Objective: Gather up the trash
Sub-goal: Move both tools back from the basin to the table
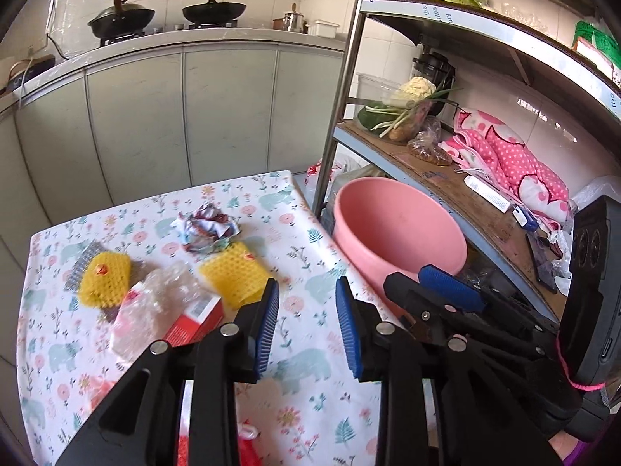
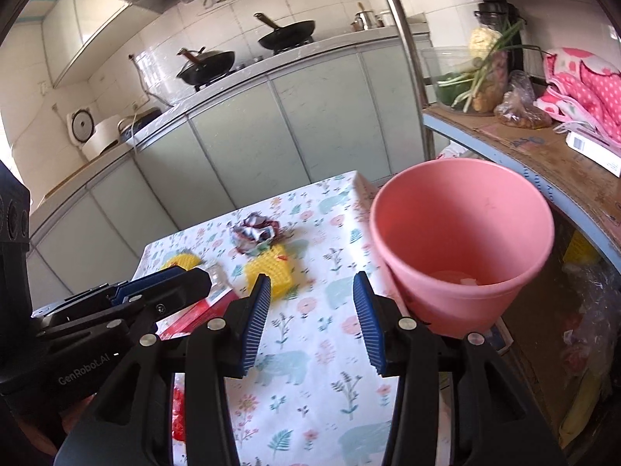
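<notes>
Both grippers, left (image 1: 307, 324) and right (image 2: 311, 320), are hovering with jaws open and empty over the floral surface (image 1: 310, 388). Beside it, a pink bucket (image 2: 462, 240) is holding little; yellow foam nets (image 1: 104, 279), bubble wrap (image 1: 155, 303) and crumpled paper (image 1: 209, 227) are still waiting.

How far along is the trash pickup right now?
Done: a pale scrap lies in the pink bin. In hand: nothing; left gripper and right gripper are both open and empty. Left: crumpled paper, two yellow foam nets, plastic wrap, red box.
</notes>
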The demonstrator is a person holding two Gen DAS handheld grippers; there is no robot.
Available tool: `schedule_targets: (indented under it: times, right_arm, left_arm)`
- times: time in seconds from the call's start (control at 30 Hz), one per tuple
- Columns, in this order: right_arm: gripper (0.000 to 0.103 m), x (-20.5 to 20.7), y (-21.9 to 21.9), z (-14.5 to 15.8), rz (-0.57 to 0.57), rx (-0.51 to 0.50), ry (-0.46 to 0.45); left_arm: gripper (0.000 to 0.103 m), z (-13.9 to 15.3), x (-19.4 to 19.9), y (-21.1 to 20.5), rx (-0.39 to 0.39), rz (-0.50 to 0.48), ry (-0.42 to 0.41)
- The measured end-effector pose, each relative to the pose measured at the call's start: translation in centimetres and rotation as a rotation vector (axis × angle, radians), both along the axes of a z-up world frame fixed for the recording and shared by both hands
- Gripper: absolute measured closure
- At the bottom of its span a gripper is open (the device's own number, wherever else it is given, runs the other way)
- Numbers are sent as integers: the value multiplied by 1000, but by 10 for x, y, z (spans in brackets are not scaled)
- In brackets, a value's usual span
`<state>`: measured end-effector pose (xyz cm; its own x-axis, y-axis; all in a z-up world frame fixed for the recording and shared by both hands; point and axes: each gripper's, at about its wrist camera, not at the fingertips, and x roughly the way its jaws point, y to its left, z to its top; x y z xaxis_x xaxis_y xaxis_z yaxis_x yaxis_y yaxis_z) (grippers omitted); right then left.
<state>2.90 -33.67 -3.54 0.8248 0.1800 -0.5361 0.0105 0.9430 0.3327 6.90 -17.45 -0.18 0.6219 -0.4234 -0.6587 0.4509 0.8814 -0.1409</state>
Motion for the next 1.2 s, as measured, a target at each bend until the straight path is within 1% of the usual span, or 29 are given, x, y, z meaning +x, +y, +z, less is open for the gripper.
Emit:
schedule_targets:
  times: [0.13, 0.27, 0.37, 0.5, 0.63, 0.73, 0.83, 1.0, 1.2]
  right_arm:
    - [58, -3, 18, 2, 25, -29, 0]
    - [58, -4, 31, 5, 44, -51, -3]
    - [58, -5, 40, 5, 61, -70, -5]
    - [58, -4, 50, 6, 83, -88, -6]
    - [58, -4, 59, 5, 113, -110, -4]
    - [58, -3, 64, 5, 126, -124, -8]
    - [58, 1, 69, 8, 124, -143, -31]
    - [58, 11, 79, 10, 147, -179, -70]
    - [58, 18, 95, 8, 200, -265, -108]
  left_arm:
    - [72, 1, -6, 17, 37, 64, -13]
    - [72, 1, -9, 36, 13, 103, -9]
    - [72, -2, -13, 46, 14, 119, -14]
    - [72, 0, -17, 58, -23, 130, -23]
    - [72, 0, -18, 70, -39, 185, -19]
    - [72, -3, -14, 82, -42, 242, 6]
    - [72, -7, -9, 95, -57, 288, 27]
    - [72, -8, 0, 116, -29, 334, 13]
    - [72, -11, 15, 149, -19, 413, 17]
